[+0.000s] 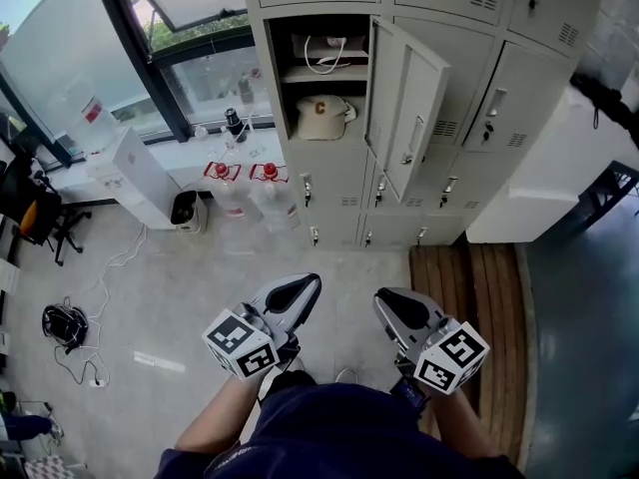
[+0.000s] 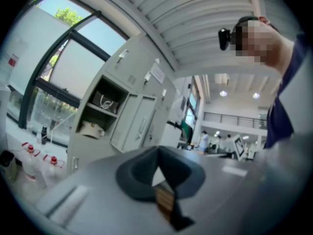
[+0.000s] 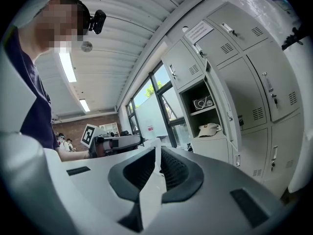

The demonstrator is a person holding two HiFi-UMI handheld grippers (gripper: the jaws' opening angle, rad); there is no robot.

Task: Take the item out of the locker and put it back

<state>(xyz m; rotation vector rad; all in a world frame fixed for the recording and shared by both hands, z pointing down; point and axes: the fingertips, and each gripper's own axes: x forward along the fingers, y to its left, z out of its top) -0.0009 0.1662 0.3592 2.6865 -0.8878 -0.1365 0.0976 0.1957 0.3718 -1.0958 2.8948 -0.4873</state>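
Left gripper (image 1: 303, 287) at 7 o'clock and right gripper (image 1: 391, 299) at 5: both sets of jaws together, empty. One cap (image 1: 321, 116) at 12 inside one open locker (image 1: 415, 103); two jugs (image 1: 228, 193) at 11.

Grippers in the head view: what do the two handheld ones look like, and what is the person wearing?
The left gripper and right gripper have smooth light-grey shells with black ribbed pads. Each carries a white cube with black square markers: left cube, right cube. The person wears a dark navy top.
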